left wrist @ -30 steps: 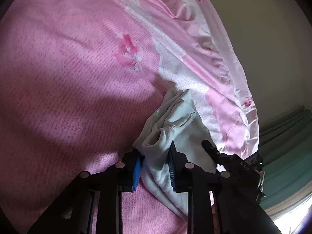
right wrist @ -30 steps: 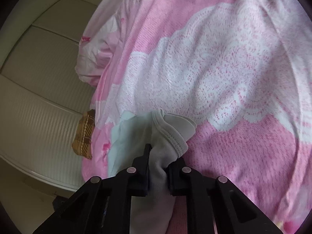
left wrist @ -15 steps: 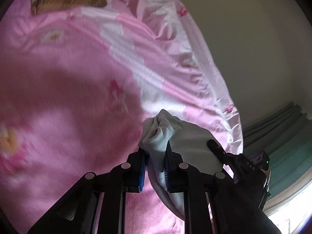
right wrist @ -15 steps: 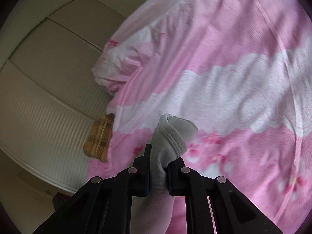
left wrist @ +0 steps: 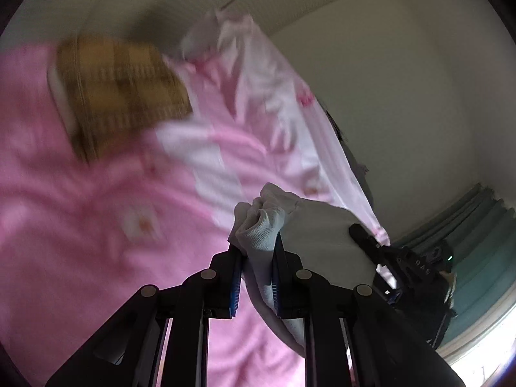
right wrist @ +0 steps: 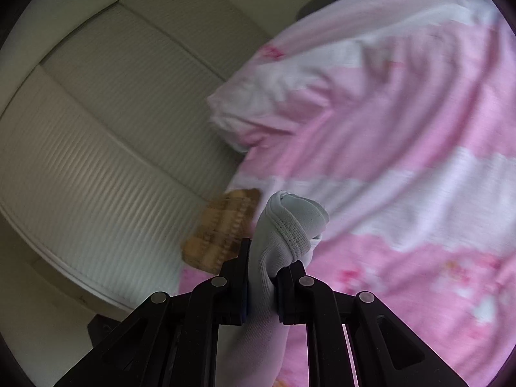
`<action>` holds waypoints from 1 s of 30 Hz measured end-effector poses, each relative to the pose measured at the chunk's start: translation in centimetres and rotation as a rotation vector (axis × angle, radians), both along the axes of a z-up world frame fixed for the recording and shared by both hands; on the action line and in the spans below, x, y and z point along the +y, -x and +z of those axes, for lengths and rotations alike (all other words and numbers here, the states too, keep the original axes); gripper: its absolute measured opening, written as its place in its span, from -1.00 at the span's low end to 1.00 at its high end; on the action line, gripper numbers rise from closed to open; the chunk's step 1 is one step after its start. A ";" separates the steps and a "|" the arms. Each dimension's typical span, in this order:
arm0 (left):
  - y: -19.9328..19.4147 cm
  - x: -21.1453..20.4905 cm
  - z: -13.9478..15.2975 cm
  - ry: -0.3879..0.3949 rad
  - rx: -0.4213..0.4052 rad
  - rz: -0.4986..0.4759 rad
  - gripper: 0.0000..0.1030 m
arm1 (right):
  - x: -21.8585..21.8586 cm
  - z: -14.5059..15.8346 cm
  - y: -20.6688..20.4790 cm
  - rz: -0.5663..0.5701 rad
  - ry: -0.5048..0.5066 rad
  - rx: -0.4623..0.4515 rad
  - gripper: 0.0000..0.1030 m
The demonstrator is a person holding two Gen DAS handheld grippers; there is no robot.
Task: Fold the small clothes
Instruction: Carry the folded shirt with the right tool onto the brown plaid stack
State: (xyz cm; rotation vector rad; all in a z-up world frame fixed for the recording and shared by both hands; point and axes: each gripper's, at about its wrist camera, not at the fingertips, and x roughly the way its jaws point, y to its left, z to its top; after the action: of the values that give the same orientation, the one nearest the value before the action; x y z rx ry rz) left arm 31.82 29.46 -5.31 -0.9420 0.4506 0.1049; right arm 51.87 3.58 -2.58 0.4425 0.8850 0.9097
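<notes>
A small pale grey-white garment (left wrist: 309,235) hangs in the air above the pink bed, stretched between both grippers. My left gripper (left wrist: 256,251) is shut on a bunched ribbed edge of it. In the left wrist view the other gripper's black body (left wrist: 409,267) shows at the right, at the garment's far end. My right gripper (right wrist: 269,262) is shut on a stitched hem of the same garment (right wrist: 287,222), which droops below the fingers. The lower part of the cloth is hidden behind the gripper frames.
A pink and white floral bedspread (left wrist: 96,213) covers the bed beneath. A brown checked pillow (left wrist: 119,96) lies near the bed's head, also seen as the pillow (right wrist: 219,232) in the right wrist view. A pale wardrobe (right wrist: 96,129) and green curtains (left wrist: 477,225) border the bed.
Both grippers rose off the bed with the garment held between them. The views tilted up toward the pillow, wall and wardrobe. The left jaws closed tighter on the cloth.
</notes>
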 end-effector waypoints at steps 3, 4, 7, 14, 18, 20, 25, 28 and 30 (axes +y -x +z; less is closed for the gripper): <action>0.6 5.2 1.7 -0.044 -0.016 0.048 -0.67 | 6.3 1.6 -0.2 0.052 -0.002 -0.040 -0.74; 0.8 6.9 2.1 -0.055 -0.021 0.066 -0.67 | 8.4 1.9 -0.4 0.069 -0.007 -0.048 -0.74; 0.8 12.1 3.3 -0.096 -0.026 0.115 -0.67 | 14.3 2.6 -0.8 0.120 -0.022 -0.071 -0.74; -0.6 22.0 3.8 -0.174 -0.037 0.186 -0.67 | 27.3 2.4 -2.9 0.225 -0.085 -0.090 -0.74; -2.4 25.2 0.6 -0.195 -0.031 0.202 -0.67 | 32.2 -0.1 -5.2 0.249 -0.091 -0.071 -0.73; -3.4 25.7 -1.7 -0.177 -0.005 0.191 -0.67 | 33.8 -2.4 -6.5 0.247 -0.074 -0.056 -0.73; -4.8 26.2 -8.3 -0.122 0.068 0.182 -0.67 | 34.9 -9.5 -8.7 0.210 0.023 0.051 -0.73; -4.7 25.9 -8.6 -0.150 0.064 0.194 -0.66 | 35.0 -12.5 -9.1 0.203 0.070 0.090 -0.73; -5.0 26.0 -8.9 -0.150 0.078 0.191 -0.64 | 35.1 -13.5 -9.0 0.195 0.087 0.098 -0.73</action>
State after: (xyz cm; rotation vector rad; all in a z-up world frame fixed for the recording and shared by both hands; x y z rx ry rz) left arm 36.83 55.51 -14.24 -0.8342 0.4178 0.3457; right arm 60.91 38.68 -16.09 0.3312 1.0667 1.0298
